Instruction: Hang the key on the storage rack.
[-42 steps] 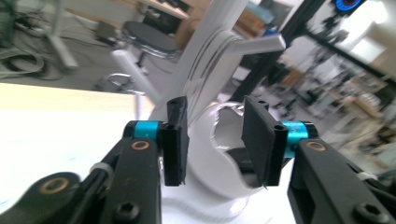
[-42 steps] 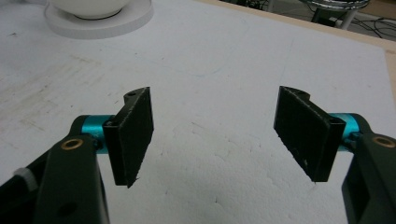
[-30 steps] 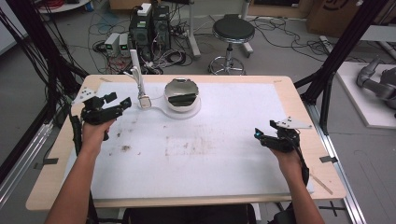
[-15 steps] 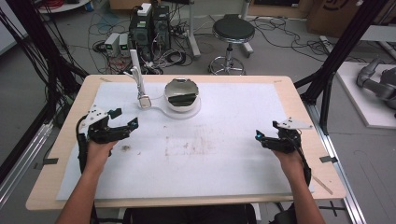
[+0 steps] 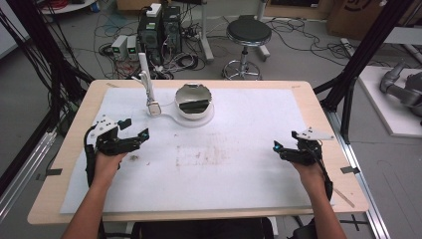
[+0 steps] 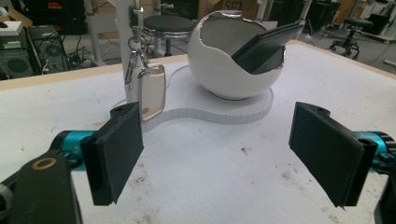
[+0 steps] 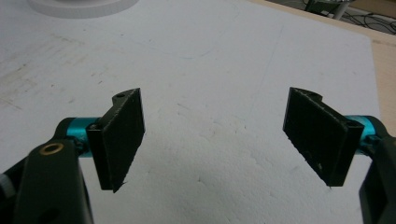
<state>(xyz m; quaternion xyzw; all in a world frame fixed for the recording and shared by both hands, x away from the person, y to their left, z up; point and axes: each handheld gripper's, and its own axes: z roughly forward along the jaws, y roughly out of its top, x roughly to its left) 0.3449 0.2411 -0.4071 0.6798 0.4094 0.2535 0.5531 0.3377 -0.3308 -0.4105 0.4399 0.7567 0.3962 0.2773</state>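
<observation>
Apparently the work with the key fob (image 6: 150,91) and the dark wallet (image 6: 263,45) is either finished or not yet begun, because both grippers are empty and stand well away from these things. The key fob hangs by its chain from the thin white post (image 5: 144,68) near the far edge of the table (image 5: 318,107), left of the middle, and its lower end rests on the flat white base (image 6: 233,109). The wallet leans tilted inside the white egg-shaped bowl (image 6: 219,70), which stands on the same base just beside the fob.

The left gripper (image 5: 133,133) is near the left edge of the table, its jaws spread wide with nothing between them, pointing toward the fob and bowl. The right gripper (image 5: 276,148) is near the right edge, also spread wide and empty, above the bare white sheet (image 7: 224,56).

I count one key fob, one wallet, one bowl, one base, one post and two grippers. Whether the dark thing in the bowl is really a wallet or a phone case, I cannot say for sure from these views.

My judgement: nothing is in hand now, so any picking remains to be done.
</observation>
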